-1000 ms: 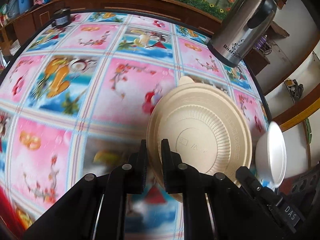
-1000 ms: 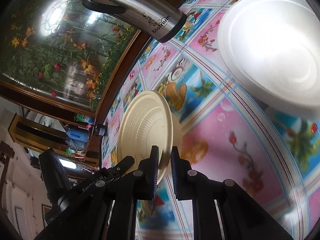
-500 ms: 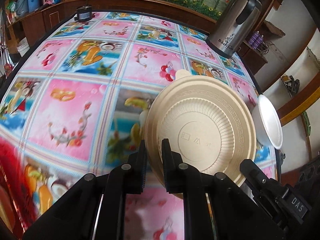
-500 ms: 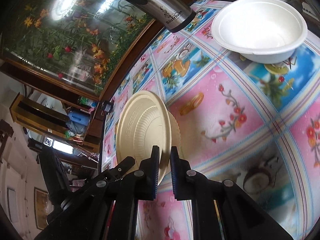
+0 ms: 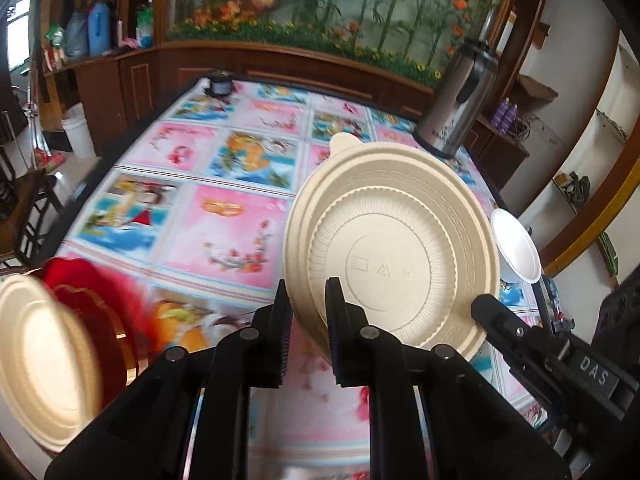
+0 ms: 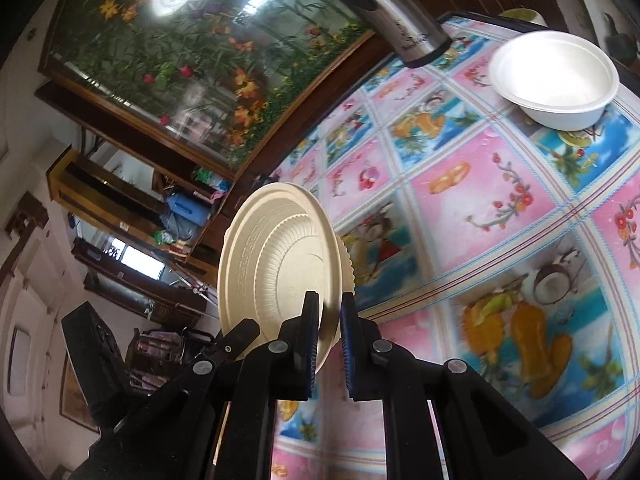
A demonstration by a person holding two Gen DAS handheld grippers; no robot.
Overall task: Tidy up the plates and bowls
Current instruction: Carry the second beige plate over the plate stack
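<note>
Both grippers hold the same beige plate [image 5: 394, 256] in the air above the table [image 5: 224, 216], which is covered in a pink and blue picture cloth. The left gripper [image 5: 306, 320] has its jaws nearly shut on the plate's near rim, the rim pinched between the pads; in its view the ribbed underside of the plate faces the camera. The right gripper [image 6: 329, 322] also has its jaws almost closed on the rim of the plate [image 6: 276, 264], which shows nearly edge-on there and tilts steeply. A white bowl [image 6: 554, 78] sits upright on the table, well apart from the plate, near a steel jug [image 6: 396, 20] at the table's far edge. In the left view, a second beige plate [image 5: 40, 360] lies blurred at the lower left, beside something red [image 5: 96, 304] that is too smeared to identify.
</note>
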